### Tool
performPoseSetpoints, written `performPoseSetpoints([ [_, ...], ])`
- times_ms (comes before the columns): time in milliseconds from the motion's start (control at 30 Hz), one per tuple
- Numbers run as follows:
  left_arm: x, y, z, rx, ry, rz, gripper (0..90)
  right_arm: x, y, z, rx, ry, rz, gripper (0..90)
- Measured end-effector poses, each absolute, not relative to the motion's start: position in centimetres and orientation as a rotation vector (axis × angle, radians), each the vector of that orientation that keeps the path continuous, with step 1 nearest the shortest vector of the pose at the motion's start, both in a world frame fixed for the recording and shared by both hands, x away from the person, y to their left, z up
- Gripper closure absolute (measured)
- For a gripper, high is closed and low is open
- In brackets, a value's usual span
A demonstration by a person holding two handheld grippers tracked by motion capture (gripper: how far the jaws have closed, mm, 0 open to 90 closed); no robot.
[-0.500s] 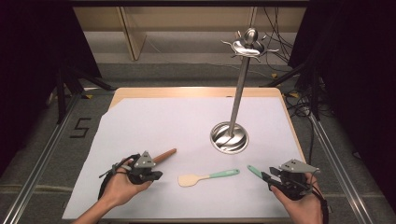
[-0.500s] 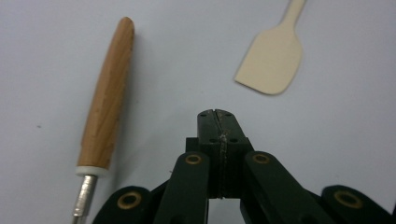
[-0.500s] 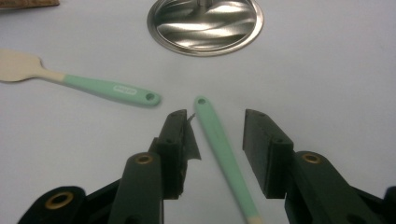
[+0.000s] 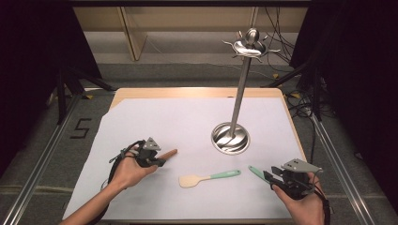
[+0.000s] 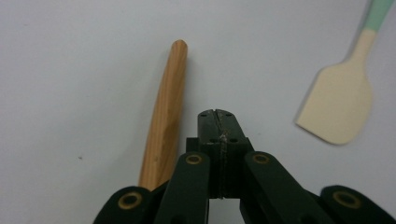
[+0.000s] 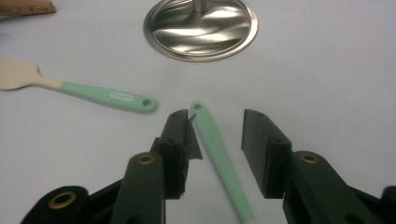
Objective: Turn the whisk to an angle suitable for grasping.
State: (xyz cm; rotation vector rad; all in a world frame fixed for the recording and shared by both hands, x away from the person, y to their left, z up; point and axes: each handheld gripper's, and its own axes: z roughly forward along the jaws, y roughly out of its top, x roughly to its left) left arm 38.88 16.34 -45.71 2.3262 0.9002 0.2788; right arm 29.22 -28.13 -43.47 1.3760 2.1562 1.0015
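1. Looking down from the high view, a white sheet [image 4: 187, 126] covers the table [image 4: 197, 92]. The left gripper [image 4: 158, 161] lies low at the near left in a hand [image 4: 129, 171], and a wooden handle [image 4: 170, 153] pokes out past its tip towards the right. A spatula [image 4: 209, 178] with a cream blade and a mint handle lies flat near the front middle, between the two grippers and apart from both. The right gripper [image 4: 267, 176] sits at the near right in the other hand [image 4: 302, 204], with a second mint handle [image 4: 256, 172] sticking out from its tip towards the spatula. A steel stand [image 4: 239, 89] rises from a round base [image 4: 230, 138] behind the spatula, with hooks at its top.

2. In the left gripper view, the gripper [image 5: 218, 114] has its jaws pressed together with nothing between them. The wooden handle [image 5: 166, 116] lies just to their left on the sheet, running alongside them; whether it touches them I cannot tell. The spatula's cream blade [image 5: 338, 105] lies well off to the right.

3. In the right gripper view, the gripper [image 6: 215, 120] has its jaws spread wide. The mint handle [image 6: 217, 154] lies between them, close to the left jaw and clear of the right one, so it is not gripped. Its holed end points towards the base [image 6: 201, 28]. The spatula [image 6: 93, 93] lies to the left, and the wooden handle's end [image 6: 23, 7] shows in the top left corner.
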Motion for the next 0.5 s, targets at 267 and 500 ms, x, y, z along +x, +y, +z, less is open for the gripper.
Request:
performPoseSetpoints([
  [267, 40.0, 16.2, -45.9, 2.365, 0.926, 0.277, 89.3, 29.0, -27.8, -43.4, 1.382, 2.147, 0.988, 62.1],
  [500, 40.5, 16.1, -45.9, 2.350, 0.943, 0.301, 89.3, 29.2, -28.1, -43.4, 1.363, 2.150, 0.983, 62.1],
])
